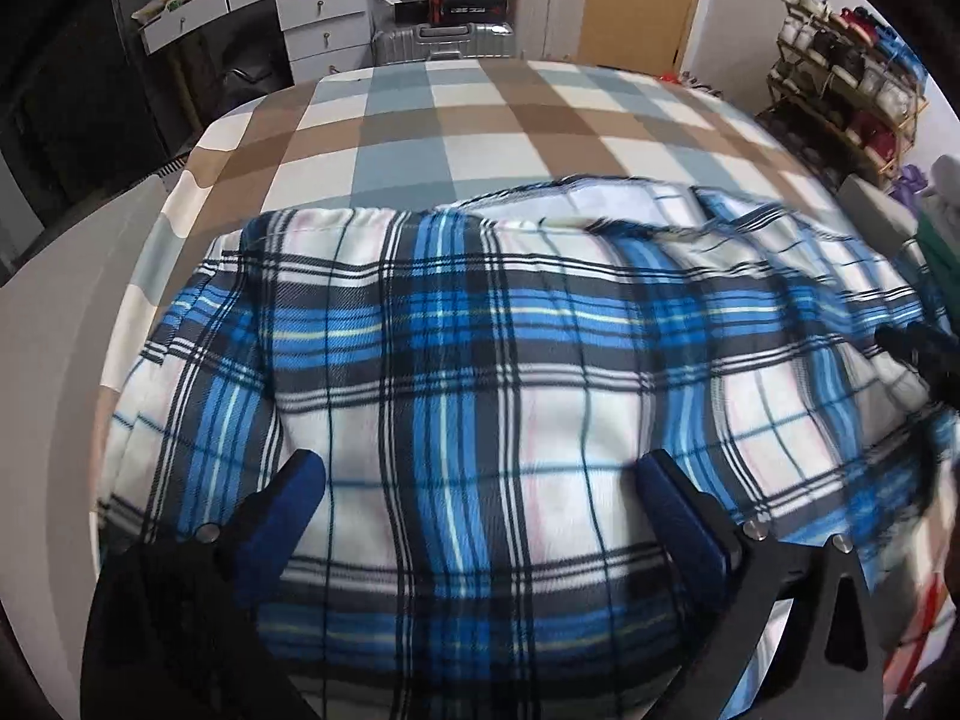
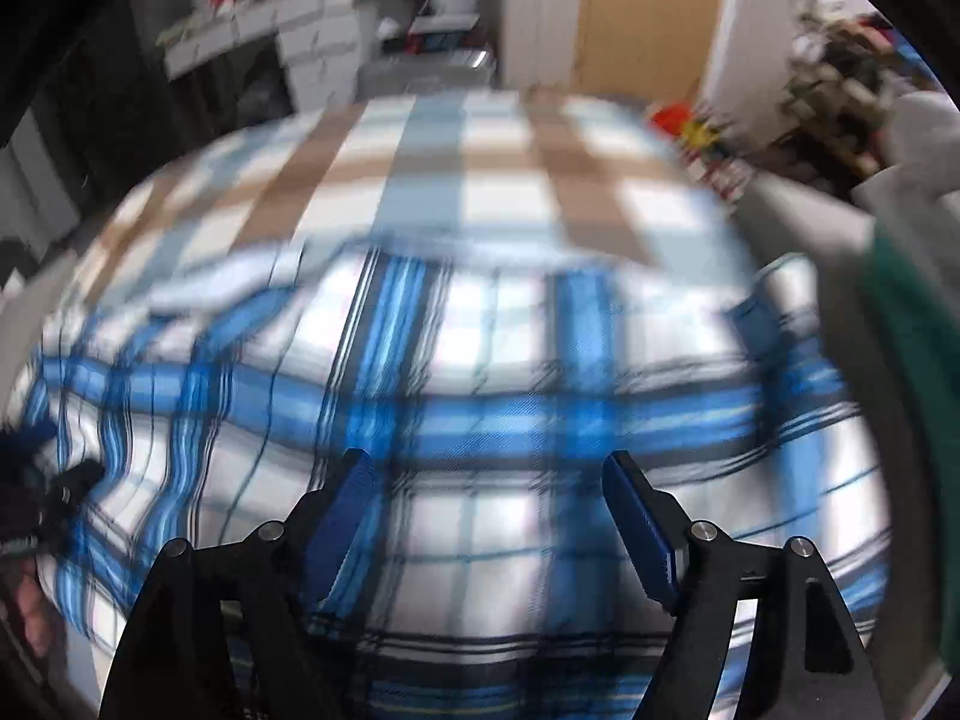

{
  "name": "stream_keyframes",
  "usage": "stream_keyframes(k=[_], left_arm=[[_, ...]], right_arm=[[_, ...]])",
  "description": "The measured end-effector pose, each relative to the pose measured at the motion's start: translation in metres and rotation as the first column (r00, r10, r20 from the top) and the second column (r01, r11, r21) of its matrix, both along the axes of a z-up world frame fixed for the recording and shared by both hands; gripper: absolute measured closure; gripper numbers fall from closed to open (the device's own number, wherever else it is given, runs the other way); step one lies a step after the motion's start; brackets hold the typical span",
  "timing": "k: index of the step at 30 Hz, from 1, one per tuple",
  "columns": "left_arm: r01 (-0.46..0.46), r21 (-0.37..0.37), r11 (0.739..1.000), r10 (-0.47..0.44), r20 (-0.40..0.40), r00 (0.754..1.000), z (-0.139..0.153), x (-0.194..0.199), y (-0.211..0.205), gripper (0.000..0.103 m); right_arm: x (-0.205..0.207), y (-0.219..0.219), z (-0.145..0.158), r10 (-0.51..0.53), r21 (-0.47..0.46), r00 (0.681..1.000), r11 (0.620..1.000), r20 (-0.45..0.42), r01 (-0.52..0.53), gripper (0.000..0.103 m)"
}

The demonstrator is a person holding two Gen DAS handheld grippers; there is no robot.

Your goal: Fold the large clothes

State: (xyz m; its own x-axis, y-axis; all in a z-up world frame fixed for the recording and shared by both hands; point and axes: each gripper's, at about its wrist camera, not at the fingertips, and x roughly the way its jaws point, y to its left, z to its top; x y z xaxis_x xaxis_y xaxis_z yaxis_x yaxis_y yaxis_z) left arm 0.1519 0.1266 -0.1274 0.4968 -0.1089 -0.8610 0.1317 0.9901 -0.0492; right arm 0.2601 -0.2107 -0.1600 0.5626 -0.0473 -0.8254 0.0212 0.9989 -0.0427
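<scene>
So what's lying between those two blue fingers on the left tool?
Only the blue plaid garment, spread on the checked bedspread; the left tool stands open above it, as the left wrist view shows.

plaid garment (image 1: 456, 372): 1 | bed (image 1: 456, 120): 1 | suitcase (image 1: 444, 39): 1 | shoe rack (image 1: 840, 96): 1

Beyond the fingertips lies a checked bed cover (image 1: 480, 126) (brown, grey-blue and white squares). Further ahead stand a silver suitcase (image 1: 444, 39) and white drawers (image 1: 324, 18); a shoe rack (image 1: 840, 90) stands far right.
</scene>
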Motion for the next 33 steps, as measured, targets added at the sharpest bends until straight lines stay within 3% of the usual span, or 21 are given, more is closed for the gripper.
stream_keyframes(k=[3, 5, 6, 10, 11, 13, 15, 17, 18, 20, 22, 23, 25, 26, 27, 29, 31, 33], left_arm=[[-0.045, 0.045, 0.998, 0.044, 0.037, 0.998, 0.007, -0.005, 0.009, 0.002], [-0.051, 0.035, 0.998, 0.052, -0.023, 0.998, -0.018, 0.013, 0.014, 0.001], [-0.059, -0.01, 0.998, 0.058, -0.033, 0.998, -0.025, 0.015, 0.019, 0.001], [-0.067, 0.004, 0.998, 0.068, -0.035, 0.997, -0.023, 0.019, 0.012, 0.002], [-0.085, -0.02, 0.996, 0.084, -0.038, 0.996, -0.018, 0.016, 0.014, 0.002], [-0.1, -0.061, 0.993, 0.1, -0.013, 0.995, -0.01, 0.01, 0.019, 0.002], [-0.118, -0.045, 0.992, 0.118, -0.012, 0.993, -0.014, 0.008, 0.023, 0.002], [-0.124, -0.047, 0.991, 0.122, -0.059, 0.991, -0.033, 0.009, 0.029, 0.002], [-0.118, -0.044, 0.992, 0.117, -0.039, 0.992, -0.036, 0.012, 0.028, 0.001], [-0.097, 0.039, 0.995, 0.097, 0.002, 0.995, -0.04, 0.011, 0.014, 0.0], [-0.125, 0.02, 0.992, 0.126, -0.053, 0.991, -0.039, 0.021, 0.017, 0.001], [-0.152, -0.011, 0.988, 0.15, -0.085, 0.985, -0.033, 0.022, 0.021, 0.002], [-0.176, -0.108, 0.978, 0.171, -0.051, 0.984, -0.012, 0.01, 0.023, 0.005], [-0.163, -0.148, 0.976, 0.16, -0.032, 0.987, -0.003, 0.003, 0.019, 0.005], [-0.122, -0.188, 0.975, 0.123, -0.009, 0.992, 0.008, -0.005, 0.009, 0.005], [-0.025, -0.214, 0.976, 0.032, 0.03, 0.999, 0.02, -0.015, -0.02, 0.005], [0.068, -0.178, 0.982, -0.058, 0.061, 0.996, 0.021, -0.019, -0.054, 0.005], [0.135, -0.118, 0.984, -0.129, 0.055, 0.99, 0.01, -0.015, -0.086, 0.005]], right_arm=[[0.003, -0.028, 0.003, -0.089, -0.046, 0.996, 0.995, 0.026, 0.09, 0.02], [0.012, -0.048, -0.018, -0.121, -0.013, 0.991, 0.993, -0.056, 0.121, 0.019], [0.019, -0.054, -0.032, -0.108, 0.009, 0.988, 0.994, -0.109, 0.11, 0.016], [0.021, -0.056, -0.027, -0.091, 0.011, 0.991, 0.996, -0.097, 0.093, 0.017], [0.014, -0.059, -0.016, -0.094, 0.044, 0.994, 0.994, -0.06, 0.096, 0.023], [0.0, -0.065, 0.0, -0.102, 0.061, 0.995, 0.993, 0.009, 0.101, 0.022], [-0.019, -0.071, 0.006, -0.129, 0.058, 0.991, 0.99, 0.044, 0.126, 0.021], [-0.031, -0.081, -0.001, -0.153, 0.113, 0.988, 0.982, 0.02, 0.15, 0.021], [-0.033, -0.086, -0.009, -0.158, 0.139, 0.987, 0.978, -0.009, 0.158, 0.021], [-0.024, -0.086, -0.029, -0.14, 0.139, 0.986, 0.979, -0.085, 0.151, 0.019], [-0.023, -0.079, -0.025, -0.134, 0.081, 0.99, 0.987, -0.053, 0.138, 0.02], [-0.028, -0.077, -0.016, -0.124, 0.1, 0.991, 0.987, -0.047, 0.128, 0.025], [-0.051, -0.083, 0.006, -0.122, 0.249, 0.992, 0.962, 0.025, 0.112, 0.024], [-0.069, -0.091, 0.017, -0.146, 0.327, 0.987, 0.938, 0.072, 0.115, 0.017], [-0.097, -0.101, 0.028, -0.187, 0.418, 0.975, 0.9, 0.121, 0.121, 0.007], [-0.131, -0.113, 0.029, -0.228, 0.53, 0.961, 0.841, 0.157, 0.113, 0.0], [-0.158, -0.124, 0.017, -0.261, 0.636, 0.957, 0.762, 0.127, 0.123, 0.0], [-0.167, -0.131, -0.003, -0.289, 0.723, 0.957, 0.663, 0.008, 0.194, 0.0]])
